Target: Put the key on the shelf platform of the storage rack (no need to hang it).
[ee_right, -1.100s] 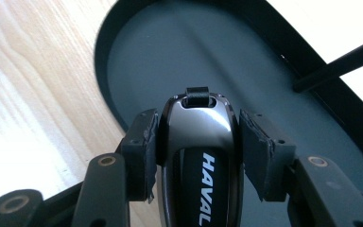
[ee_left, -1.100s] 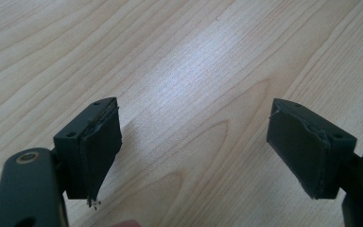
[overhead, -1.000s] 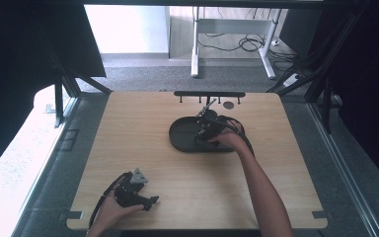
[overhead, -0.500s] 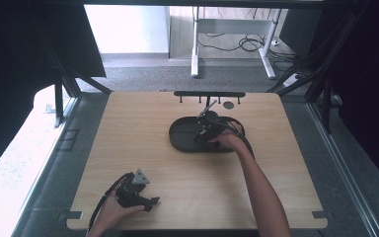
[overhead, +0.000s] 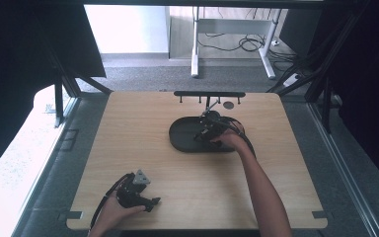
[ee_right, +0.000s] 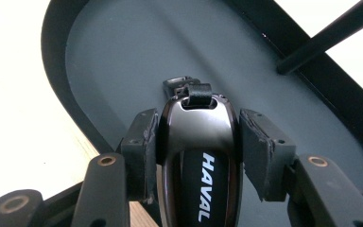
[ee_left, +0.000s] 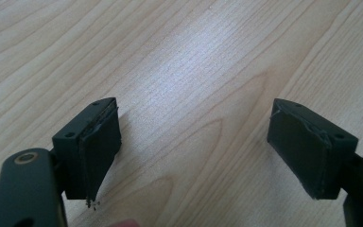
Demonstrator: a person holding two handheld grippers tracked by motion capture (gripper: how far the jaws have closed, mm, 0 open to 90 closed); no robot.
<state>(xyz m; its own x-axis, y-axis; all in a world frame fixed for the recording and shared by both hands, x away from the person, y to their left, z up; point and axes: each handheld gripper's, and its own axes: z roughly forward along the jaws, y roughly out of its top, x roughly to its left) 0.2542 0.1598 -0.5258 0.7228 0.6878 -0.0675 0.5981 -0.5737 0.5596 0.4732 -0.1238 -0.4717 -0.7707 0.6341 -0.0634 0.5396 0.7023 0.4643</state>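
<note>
A glossy black car key fob (ee_right: 198,156) marked HAVAL, with a short strap loop at its tip, sits between the pads of my right gripper (ee_right: 201,132), which is shut on it. The fob hangs just over the floor of a black oval tray (ee_right: 123,56). In the high view, the right gripper (overhead: 208,132) is over the right half of that tray (overhead: 182,140), at the table's middle back. My left gripper (overhead: 150,201) rests near the front left edge. Its jaws are wide open over bare wood (ee_left: 194,142), with nothing between them.
A black bar rack with small hooks (overhead: 209,94) stands along the table's back edge, just behind the tray. A small dark round disc (overhead: 229,104) lies beside it. The wooden tabletop (overhead: 128,148) spreads to the left and front of the tray.
The right hand with the fob has edged slightly nearer over the tray. The left gripper has stayed put.
</note>
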